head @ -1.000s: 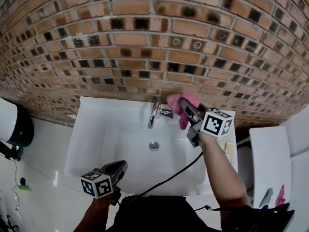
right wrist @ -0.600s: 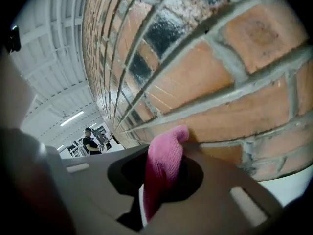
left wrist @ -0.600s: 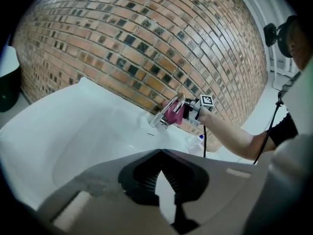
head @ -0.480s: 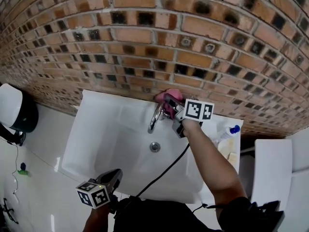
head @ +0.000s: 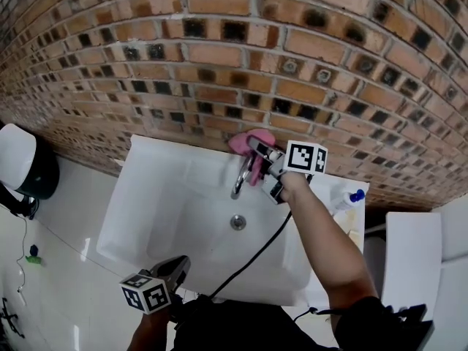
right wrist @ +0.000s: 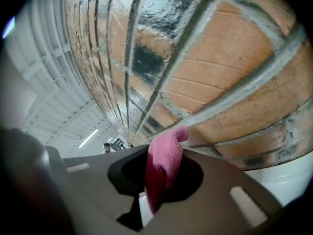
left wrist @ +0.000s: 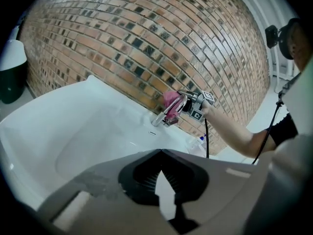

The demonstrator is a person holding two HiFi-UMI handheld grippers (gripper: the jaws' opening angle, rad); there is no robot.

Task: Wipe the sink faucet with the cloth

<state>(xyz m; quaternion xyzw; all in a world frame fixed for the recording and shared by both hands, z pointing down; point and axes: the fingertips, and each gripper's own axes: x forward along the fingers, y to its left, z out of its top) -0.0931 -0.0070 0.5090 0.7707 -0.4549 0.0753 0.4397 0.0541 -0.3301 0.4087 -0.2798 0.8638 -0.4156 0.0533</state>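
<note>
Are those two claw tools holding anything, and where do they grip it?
The right gripper pinches the pink cloth by a bunched part, one end poking out past its jaws, beside the faucet. The left gripper holds nothing, jaws together.

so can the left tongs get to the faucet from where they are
Probably yes: the left tongs hang at the near rim of the sink, and nothing stands between them and the faucet. The right tongs, holding the pink cloth, crowd its top and wall side.
</note>
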